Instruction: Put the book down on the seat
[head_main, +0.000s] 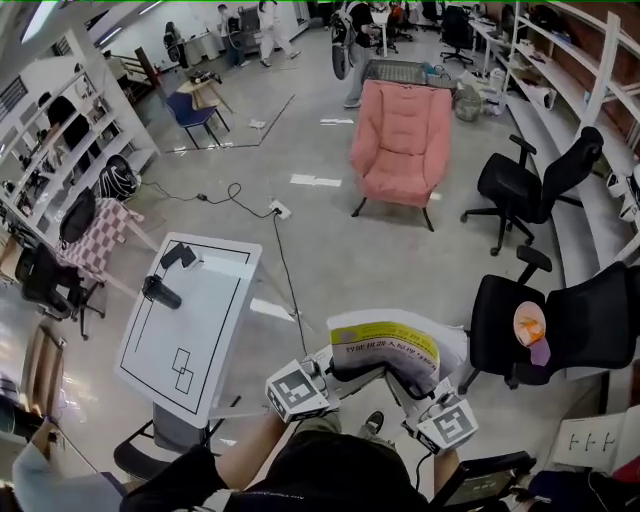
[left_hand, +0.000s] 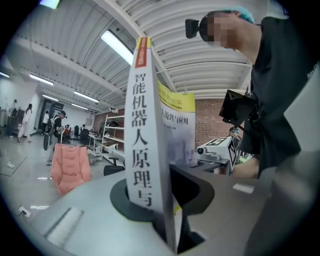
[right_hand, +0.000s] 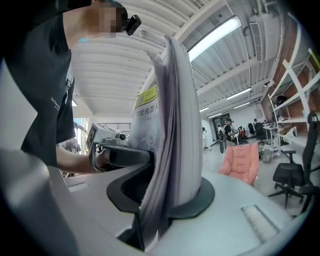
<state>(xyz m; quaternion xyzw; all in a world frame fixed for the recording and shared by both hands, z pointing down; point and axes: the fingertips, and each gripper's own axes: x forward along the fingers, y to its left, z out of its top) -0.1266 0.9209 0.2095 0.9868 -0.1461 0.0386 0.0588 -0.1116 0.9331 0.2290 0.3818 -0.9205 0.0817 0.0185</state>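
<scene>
Title text on the book (left_hand: 176, 150), centre of the left gripper view:
- Spine (left_hand: 145, 125): vertical black Chinese characters, 智能机器人原理与, cut off at the lower end.
- Orange band (left_hand: 143, 52) at the top of the spine: print too small to read.
- Front cover (left_hand: 176, 120), right of the spine: 人原理与应用, partly legible below a yellow strip.

Head view: the cover print is not legible.

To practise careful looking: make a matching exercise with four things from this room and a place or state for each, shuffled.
1 book
2 pink armchair
3 white table
4 near black chair

A carries two black objects
B clamped by left tongs and right tongs
C orange item on it
D empty, farthest away

Pairs: 1-B, 2-D, 3-A, 4-C
</scene>
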